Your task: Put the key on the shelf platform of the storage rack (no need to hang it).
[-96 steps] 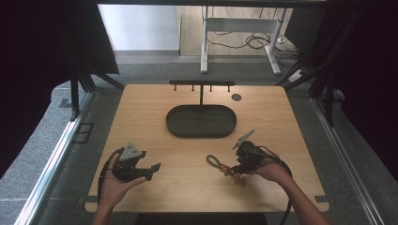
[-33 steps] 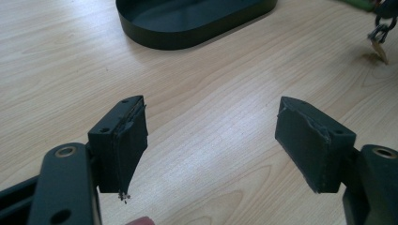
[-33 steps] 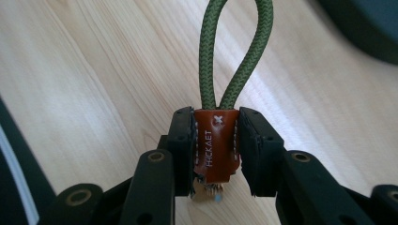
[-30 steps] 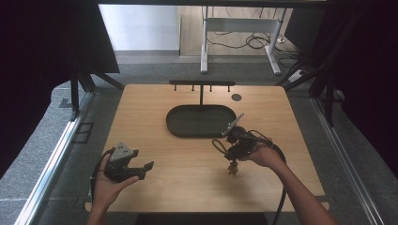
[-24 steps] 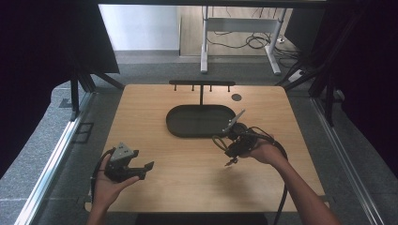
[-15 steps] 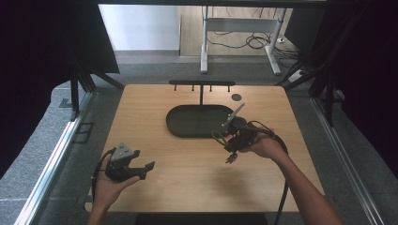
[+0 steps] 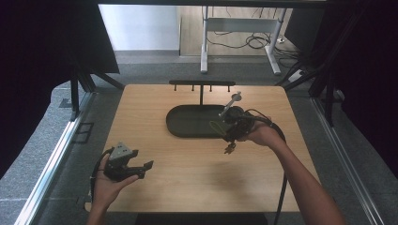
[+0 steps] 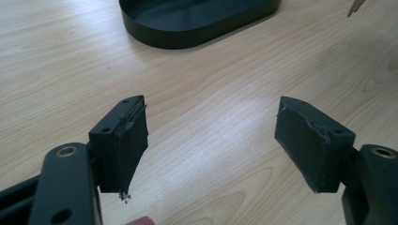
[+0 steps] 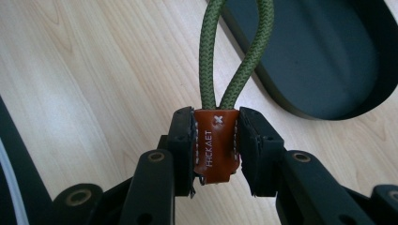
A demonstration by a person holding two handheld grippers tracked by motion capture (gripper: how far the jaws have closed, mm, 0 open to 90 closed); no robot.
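A key fob with a green cord loop (image 9: pixel 234 51) and a brown leather tab (image 9: pixel 216 143) is clamped between the jaws of my right gripper (image 9: pixel 216 140), which is shut on the tab. In the high view my right gripper (image 7: pixel 234 127) hangs above the table beside the right end of the black oval tray (image 7: pixel 187 123); the green loop (image 7: pixel 216 126) points toward the tray and keys (image 7: pixel 229 149) dangle below. My left gripper (image 7: pixel 141 169) rests at the near left, open; its pads (image 8: pixel 126 140) stand wide apart with nothing between them.
A black rack with short pegs (image 7: pixel 202 84) stands behind the tray at the table's far edge. The tray (image 8: pixel 197 18) lies ahead of the left gripper. Dark curtains flank the table; a desk frame and cables sit on the floor beyond.
My right gripper has lifted the key fob off the table and carried it forward and left to the tray's right end. The left gripper has barely shifted.
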